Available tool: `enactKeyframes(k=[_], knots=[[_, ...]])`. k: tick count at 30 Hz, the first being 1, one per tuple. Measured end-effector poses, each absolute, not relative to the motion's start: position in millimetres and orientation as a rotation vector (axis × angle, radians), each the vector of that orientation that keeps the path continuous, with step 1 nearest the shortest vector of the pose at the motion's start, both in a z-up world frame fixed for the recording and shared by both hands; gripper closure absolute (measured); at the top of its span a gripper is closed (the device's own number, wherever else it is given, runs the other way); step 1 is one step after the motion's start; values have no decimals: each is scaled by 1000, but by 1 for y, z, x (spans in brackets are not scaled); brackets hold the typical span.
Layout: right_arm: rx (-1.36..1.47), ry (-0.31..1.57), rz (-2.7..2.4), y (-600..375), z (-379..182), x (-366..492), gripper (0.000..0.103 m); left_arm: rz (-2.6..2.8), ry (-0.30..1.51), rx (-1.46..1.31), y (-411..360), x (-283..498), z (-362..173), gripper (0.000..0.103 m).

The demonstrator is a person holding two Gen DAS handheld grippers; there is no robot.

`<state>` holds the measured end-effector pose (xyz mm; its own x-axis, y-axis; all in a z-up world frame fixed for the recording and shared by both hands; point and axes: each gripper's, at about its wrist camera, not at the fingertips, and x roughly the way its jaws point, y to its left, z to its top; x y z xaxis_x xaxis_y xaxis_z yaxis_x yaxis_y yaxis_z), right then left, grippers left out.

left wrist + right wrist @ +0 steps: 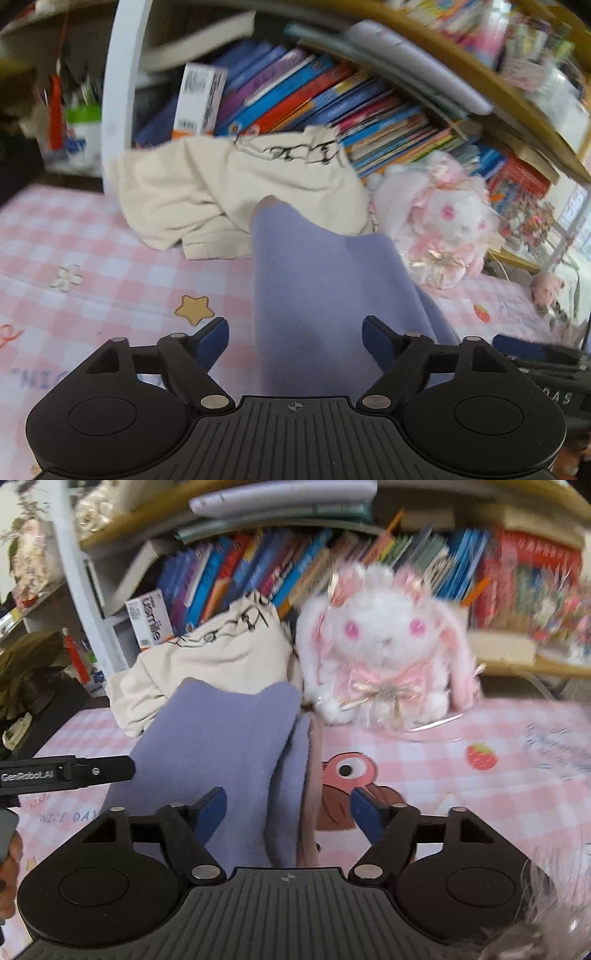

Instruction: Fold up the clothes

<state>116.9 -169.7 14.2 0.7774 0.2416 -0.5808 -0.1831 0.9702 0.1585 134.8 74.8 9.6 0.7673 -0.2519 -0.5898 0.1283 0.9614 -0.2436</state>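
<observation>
A lavender garment (325, 280) lies folded lengthwise on the pink checked cloth (92, 266), running away from me. My left gripper (295, 341) stands open over its near end; the fabric lies between the blue pads (212, 338), which do not press on it. In the right wrist view the same garment (221, 746) shows stacked layers with a dusty pink edge (314, 775). My right gripper (288, 808) is open too, its pads clear of the fabric on both sides. The left gripper's black finger (74, 771) reaches in from the left edge of that view.
A crumpled cream garment (229, 192) with black print lies behind the lavender one. A white and pink plush rabbit (384, 646) sits to the right. Behind both, a shelf of leaning books (332, 107) closes off the back, with a white post (118, 92) at left.
</observation>
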Motion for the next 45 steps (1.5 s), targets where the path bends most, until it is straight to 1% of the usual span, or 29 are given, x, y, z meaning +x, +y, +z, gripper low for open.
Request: enactKeyframes(k=[1,6,8,10,14,17,24,26,35,37,41,45], knots=[[76,628,225,-171,13,107,25,-198,663,-173,69,125,8,15],[5,617,182,-181,-1,64,24,-161,645,-95,44,78,-2,14],[3,630,158,-187,-6,50,22,-148,625,-77,34,59,-5,13],[3,645,134,-193,-11,37,17,-137,610,-53,24,45,-7,12],[9,658,78,-205,-16,18,16,-79,605,-36,10,24,-8,8],[33,681,51,-211,-21,9,16,-30,602,-31,3,11,-10,8],[-9,670,51,-214,-27,-4,16,80,634,30,-6,-4,-14,7],[-7,668,44,-214,-27,-6,16,103,639,33,-6,-8,-14,4],[-11,652,-1,-200,-19,-18,16,69,654,38,7,-10,-16,1],[-24,658,-5,-197,-18,-20,12,70,650,33,10,-11,-17,1],[-70,636,-84,-195,-17,-22,10,54,635,41,13,-8,-16,1],[-33,643,-112,-197,-16,-23,10,28,624,49,14,-6,-14,1]])
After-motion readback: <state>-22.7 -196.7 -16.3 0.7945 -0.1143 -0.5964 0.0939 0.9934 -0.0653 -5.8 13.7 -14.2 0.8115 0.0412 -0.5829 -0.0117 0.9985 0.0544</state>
